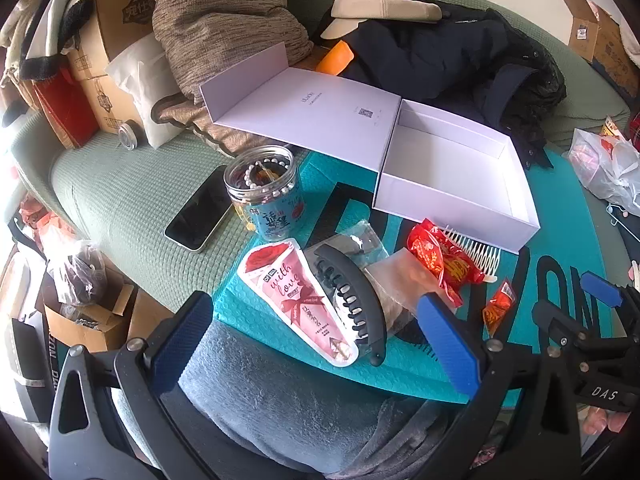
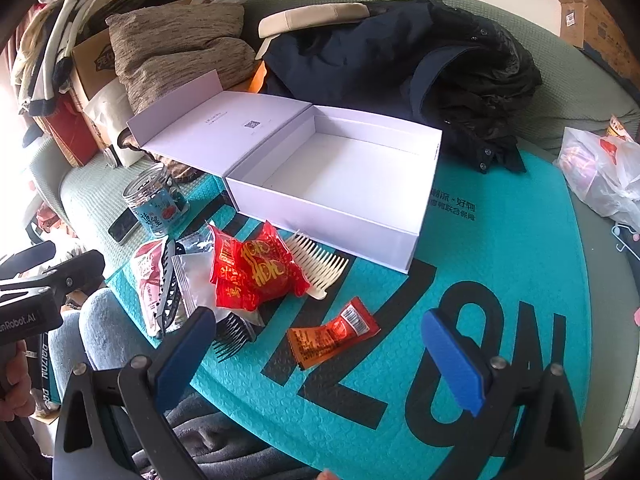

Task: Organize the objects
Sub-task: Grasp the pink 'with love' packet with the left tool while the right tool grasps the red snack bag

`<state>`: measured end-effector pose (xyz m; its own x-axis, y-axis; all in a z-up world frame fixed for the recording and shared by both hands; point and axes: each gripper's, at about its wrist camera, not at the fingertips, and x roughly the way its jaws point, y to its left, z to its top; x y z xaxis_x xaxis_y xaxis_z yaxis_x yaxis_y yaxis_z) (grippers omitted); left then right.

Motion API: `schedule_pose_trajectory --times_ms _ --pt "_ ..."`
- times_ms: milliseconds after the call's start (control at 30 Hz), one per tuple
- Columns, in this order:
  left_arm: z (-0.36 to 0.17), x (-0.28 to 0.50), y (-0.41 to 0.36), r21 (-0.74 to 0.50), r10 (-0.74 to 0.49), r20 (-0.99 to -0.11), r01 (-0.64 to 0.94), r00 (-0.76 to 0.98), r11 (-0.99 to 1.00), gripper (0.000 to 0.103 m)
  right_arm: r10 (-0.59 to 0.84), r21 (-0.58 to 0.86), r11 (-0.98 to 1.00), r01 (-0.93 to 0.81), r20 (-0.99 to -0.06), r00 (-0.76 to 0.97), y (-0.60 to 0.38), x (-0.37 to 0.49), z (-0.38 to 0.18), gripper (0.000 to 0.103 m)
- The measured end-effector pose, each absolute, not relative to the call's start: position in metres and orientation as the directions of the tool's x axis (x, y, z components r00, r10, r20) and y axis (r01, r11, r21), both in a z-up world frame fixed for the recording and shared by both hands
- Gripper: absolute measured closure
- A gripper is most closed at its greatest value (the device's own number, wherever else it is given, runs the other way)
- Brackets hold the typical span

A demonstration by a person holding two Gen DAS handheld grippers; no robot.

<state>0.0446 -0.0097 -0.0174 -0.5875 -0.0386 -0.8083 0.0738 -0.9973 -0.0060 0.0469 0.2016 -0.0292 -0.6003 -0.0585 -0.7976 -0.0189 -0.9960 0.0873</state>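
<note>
Both hand-held grippers, left (image 1: 326,340) and right (image 2: 320,364), spread wide (nothing held) before white box (image 2: 360,216).

A lived-in home room, green quilted sofa (image 1: 120,192), brown cushion (image 1: 224,20), dark jacket (image 2: 400,60) thrown on it, cardboard boxes (image 1: 116,20) piled beside, plastic bag (image 2: 600,168)

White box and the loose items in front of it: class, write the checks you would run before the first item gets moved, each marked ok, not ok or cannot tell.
1. White box open, tray bare: ok.
2. Left claw open, holding nothing: ok.
3. Right claw open, holding nothing: ok.
4. Orange sachet lying apart, nothing on top: ok.
5. Cream comb free to lift: not ok, red packets overlap it.
6. Jar lid on: not ok, open top.
</note>
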Motion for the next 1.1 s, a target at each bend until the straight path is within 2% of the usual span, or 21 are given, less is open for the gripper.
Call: schedule_pose_trajectory --times_ms 567,967,1100 --pt "-0.063 0.027 -0.022 -0.025 -0.059 -0.853 0.153 -0.518 -0.988 0.004 -0.190 0.186 -0.980 0.065 -0.808 -0.558 0.200 0.027 -0.058 0.001" --pt "-0.097 0.002 -0.041 -0.011 -0.085 -0.893 0.210 -0.443 -0.978 0.015 -0.214 0.171 -0.977 0.129 -0.816 -0.538 0.185 -0.001 -0.069 0.001" --pt "-0.108 -0.004 -0.046 -0.033 -0.061 -0.909 0.216 -0.413 -0.976 0.017 -0.230 0.179 -0.973 0.146 -0.821 -0.523 0.180 -0.012 -0.074 0.001"
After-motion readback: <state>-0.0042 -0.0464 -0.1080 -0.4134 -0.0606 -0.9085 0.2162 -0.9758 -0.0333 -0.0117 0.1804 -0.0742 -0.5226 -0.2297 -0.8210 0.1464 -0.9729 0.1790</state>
